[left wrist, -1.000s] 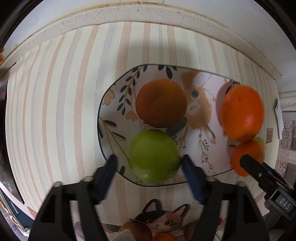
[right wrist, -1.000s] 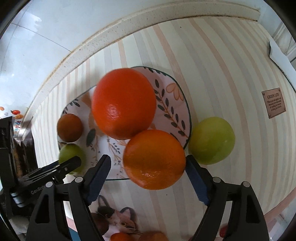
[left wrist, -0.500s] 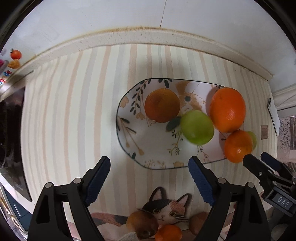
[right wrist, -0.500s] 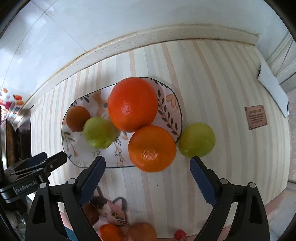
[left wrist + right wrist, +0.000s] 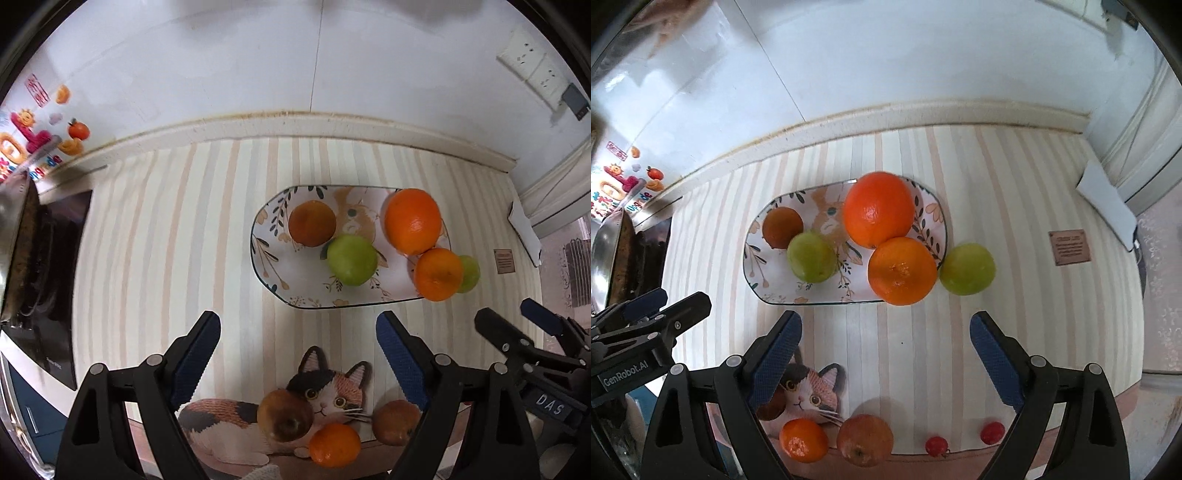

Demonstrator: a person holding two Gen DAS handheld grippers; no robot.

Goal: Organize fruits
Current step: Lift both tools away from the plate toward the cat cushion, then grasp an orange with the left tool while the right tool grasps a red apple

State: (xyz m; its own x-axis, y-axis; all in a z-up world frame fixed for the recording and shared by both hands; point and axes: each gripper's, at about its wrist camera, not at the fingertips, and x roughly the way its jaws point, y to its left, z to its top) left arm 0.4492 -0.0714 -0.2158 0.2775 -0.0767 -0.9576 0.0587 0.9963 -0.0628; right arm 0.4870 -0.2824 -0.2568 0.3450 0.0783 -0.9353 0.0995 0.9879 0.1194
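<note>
Both grippers have lifted away from the fruit since 1 second ago, and the green apple that sat between the left pads at the near rim has rolled to the middle of the plate.

Going from largest to smallest, 1 striped cloth covers the counter. 1 oval plate with leaf and rabbit drawings lies on it, a little to the right of the middle. 1 cat-shaped mat lies at the near edge.

I count 3 orange fruits: 1 big, glossy orange at the far right of the plate, 1 smaller orange across the near right rim and touching it, and 1 small mandarin near the mat. There are 2 green apples: 1 on the plate and 1 second green apple on the cloth just right of the plate, beside the smaller orange. 1 dull brown round fruit sits at the far left of the plate, touching the green apple. At the near edge, 2 brownish-red fruits flank the mandarin, and the right view also shows 2 tiny red fruits.

The left gripper is spread wide with nothing between its blue pads, above bare cloth. The right gripper is wide too and holds nothing.
</note>
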